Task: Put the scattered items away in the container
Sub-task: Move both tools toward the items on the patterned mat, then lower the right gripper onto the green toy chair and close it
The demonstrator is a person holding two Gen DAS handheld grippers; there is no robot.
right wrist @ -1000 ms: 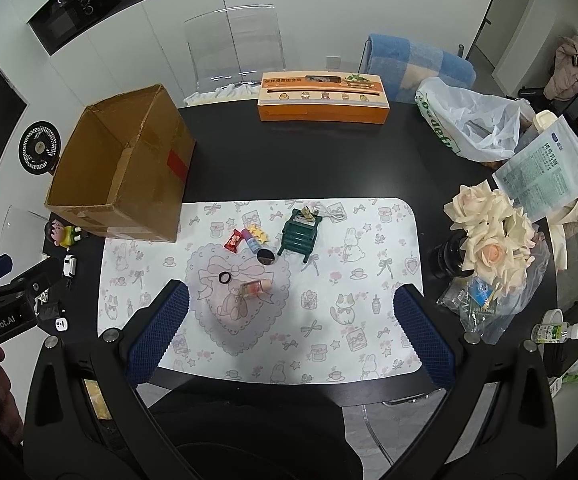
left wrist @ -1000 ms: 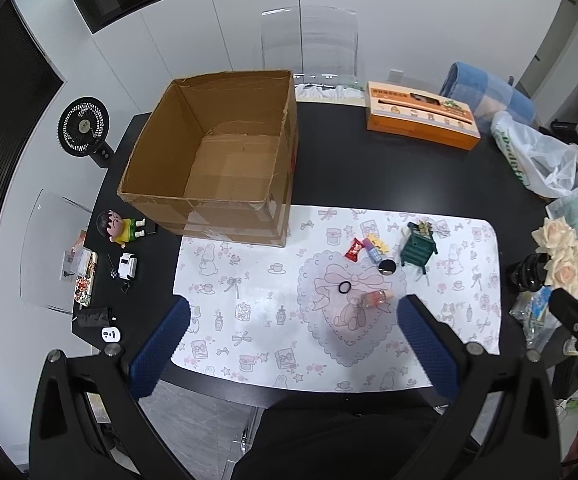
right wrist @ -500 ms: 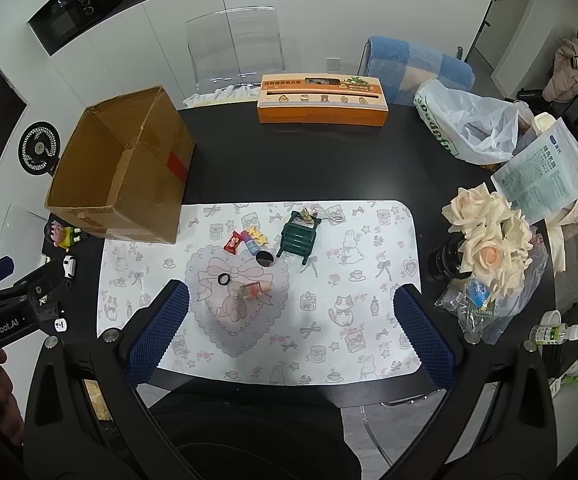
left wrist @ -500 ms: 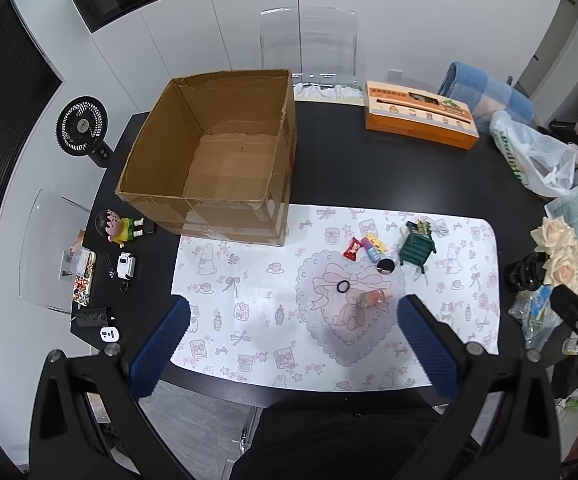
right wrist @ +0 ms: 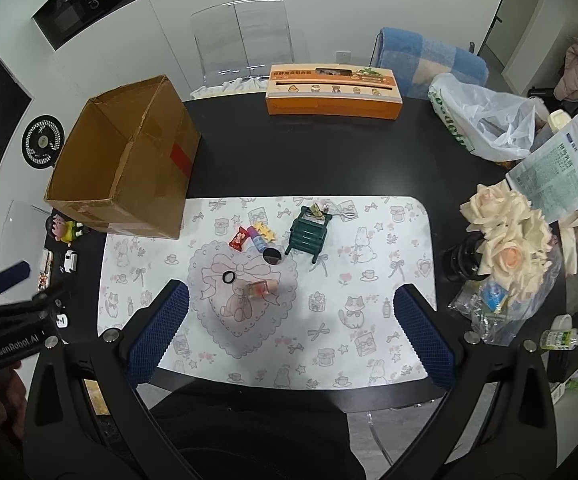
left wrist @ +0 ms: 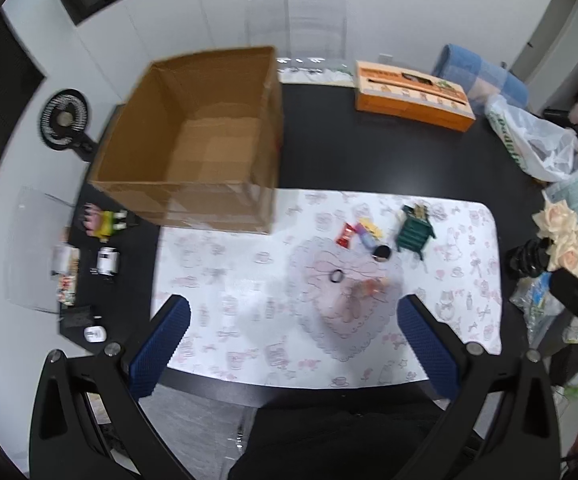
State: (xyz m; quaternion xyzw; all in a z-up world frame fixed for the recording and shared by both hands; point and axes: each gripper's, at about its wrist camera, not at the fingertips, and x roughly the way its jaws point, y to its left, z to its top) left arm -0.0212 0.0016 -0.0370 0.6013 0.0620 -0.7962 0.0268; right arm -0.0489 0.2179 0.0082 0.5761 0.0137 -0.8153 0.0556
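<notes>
**A:** What did the two wrist views show?

**B:** Both looked down on a black table (right wrist: 329, 152) with a white patterned mat (right wrist: 369, 264) across its near half. The left gripper (left wrist: 293, 344) and the right gripper (right wrist: 291, 330) each hung above the mat's near edge, jaws spread wide with nothing between them.

**A:** Where was the container?

**B:** An open cardboard box (right wrist: 129, 168) sat in the upper left of the right wrist view, its near corner overlapping the mat. In the left wrist view the box (left wrist: 193, 140) filled the upper middle, and its inside looked bare.

**A:** And the scattered items?

**B:** They were clustered near the middle of the mat, well apart from both grippers. In the right wrist view there was a small green toy cabinet (right wrist: 307, 234), a red wrapper (right wrist: 239, 239) to its left, a yellow star piece (right wrist: 267, 233), a black round lid (right wrist: 272, 256), a black ring (right wrist: 228, 278) and a small clear bottle (right wrist: 261, 289) lying on its side on the heart print.

**A:** Anything else?

**B:** An orange carton (right wrist: 333, 90) at the table's far edge, a white plastic bag (right wrist: 485, 120) at upper right, and cream roses (right wrist: 509, 236) at right. The left view was blurred.
</notes>
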